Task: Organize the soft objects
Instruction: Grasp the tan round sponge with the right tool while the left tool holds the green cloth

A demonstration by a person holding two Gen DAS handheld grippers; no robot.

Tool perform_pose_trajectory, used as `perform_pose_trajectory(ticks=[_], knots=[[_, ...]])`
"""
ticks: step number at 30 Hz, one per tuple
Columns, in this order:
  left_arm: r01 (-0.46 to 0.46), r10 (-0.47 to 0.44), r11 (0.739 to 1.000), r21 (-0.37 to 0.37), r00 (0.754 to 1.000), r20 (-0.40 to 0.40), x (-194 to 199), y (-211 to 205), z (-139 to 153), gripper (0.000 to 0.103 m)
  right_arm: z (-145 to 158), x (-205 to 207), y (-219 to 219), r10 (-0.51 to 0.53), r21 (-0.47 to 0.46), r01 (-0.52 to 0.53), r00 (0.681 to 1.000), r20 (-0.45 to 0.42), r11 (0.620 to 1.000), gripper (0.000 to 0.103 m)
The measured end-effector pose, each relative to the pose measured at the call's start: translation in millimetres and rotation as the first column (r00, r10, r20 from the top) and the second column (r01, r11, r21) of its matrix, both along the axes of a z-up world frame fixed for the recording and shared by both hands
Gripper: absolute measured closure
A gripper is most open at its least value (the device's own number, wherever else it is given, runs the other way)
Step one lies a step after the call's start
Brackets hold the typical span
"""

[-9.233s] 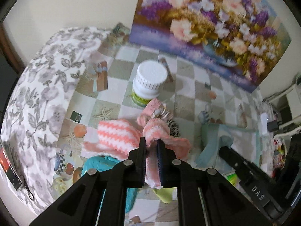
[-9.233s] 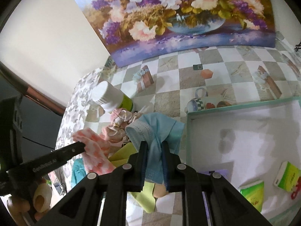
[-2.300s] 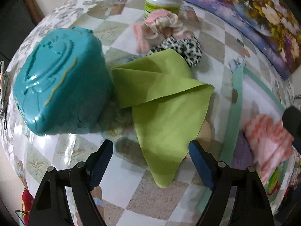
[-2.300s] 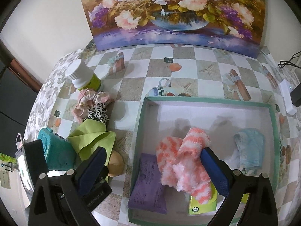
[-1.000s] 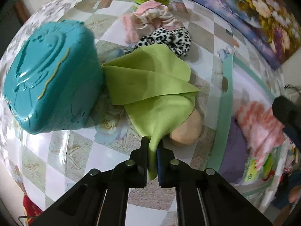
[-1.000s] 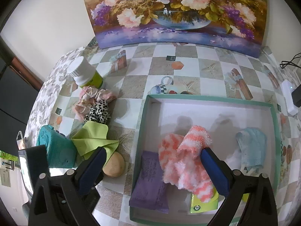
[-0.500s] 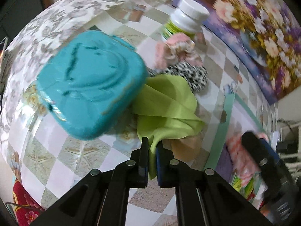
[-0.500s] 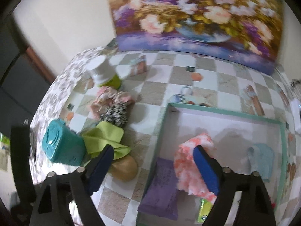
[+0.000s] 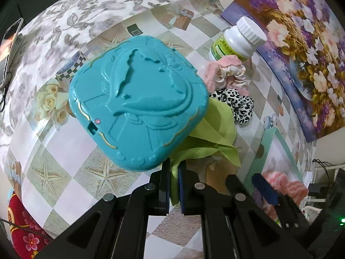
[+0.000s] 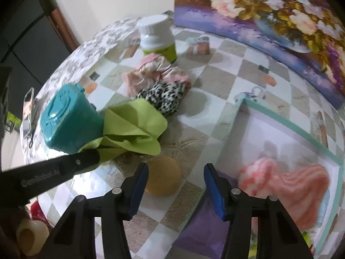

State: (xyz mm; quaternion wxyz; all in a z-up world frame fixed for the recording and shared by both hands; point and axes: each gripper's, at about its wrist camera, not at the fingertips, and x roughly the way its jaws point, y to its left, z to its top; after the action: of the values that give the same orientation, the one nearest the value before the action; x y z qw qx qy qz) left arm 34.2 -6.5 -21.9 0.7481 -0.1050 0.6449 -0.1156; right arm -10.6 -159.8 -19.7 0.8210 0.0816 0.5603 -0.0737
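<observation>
A teal plastic case [image 9: 138,101] with an embossed lid sits on the checkered tablecloth [image 9: 71,179], which is printed with starfish, cups and roses. Behind it a white pill bottle [image 9: 237,41] with a ribbed cap and a green label stands upright near a flower painting [image 10: 269,6] that leans against the pale wall. A phone [image 9: 9,43] lies at the far edge on the grey leaf-patterned cloth [image 9: 64,19], and a red flowered fabric [image 9: 25,235] shows below the table's near edge.
</observation>
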Motion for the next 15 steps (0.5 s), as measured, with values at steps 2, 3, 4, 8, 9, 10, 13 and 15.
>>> perform_pose_trajectory(ticks=[2,3,4,8,9,10,13,15], knots=[[-0.007,0.007,1.0,-0.004,1.0,-0.008,2.0,0.4,-2.0,0.096,-5.3,2.5,2.8,0.006,-0.001,-0.006,1.0,-0.013,1.0,0.046],[-0.01,0.01,1.0,-0.005,1.0,-0.011,1.4,3.0,-1.8,0.096,-8.5,3.9,4.3,0.009,0.001,-0.009,1.0,-0.021,1.0,0.046],[-0.014,0.014,1.0,-0.007,1.0,-0.014,0.7,6.2,-1.1,0.096,-11.2,5.1,6.0,0.012,0.0,-0.012,1.0,-0.028,1.0,0.046],[-0.023,0.023,1.0,-0.012,0.999,-0.027,0.0,11.9,-2.3,0.096,-20.3,8.2,12.4,0.036,-0.005,-0.036,0.998,-0.05,0.999,0.046],[-0.023,0.023,1.0,-0.011,0.999,-0.028,-0.1,12.0,-2.5,0.096,-21.1,8.5,13.5,0.039,-0.004,-0.04,0.998,-0.051,0.999,0.046],[-0.024,0.023,1.0,-0.01,0.999,-0.03,0.0,10.6,-3.3,0.096,-21.7,8.6,14.3,0.042,-0.002,-0.042,0.998,-0.051,0.999,0.046],[-0.024,0.023,1.0,-0.011,0.999,-0.035,0.3,9.2,-4.4,0.096,-23.0,9.0,17.9,0.052,0.012,-0.051,0.997,-0.055,0.999,0.046],[-0.026,0.026,1.0,-0.011,0.999,-0.04,1.7,7.6,-5.9,0.096,-26.0,10.8,23.5,0.066,0.014,-0.065,0.996,-0.067,0.998,0.046]])
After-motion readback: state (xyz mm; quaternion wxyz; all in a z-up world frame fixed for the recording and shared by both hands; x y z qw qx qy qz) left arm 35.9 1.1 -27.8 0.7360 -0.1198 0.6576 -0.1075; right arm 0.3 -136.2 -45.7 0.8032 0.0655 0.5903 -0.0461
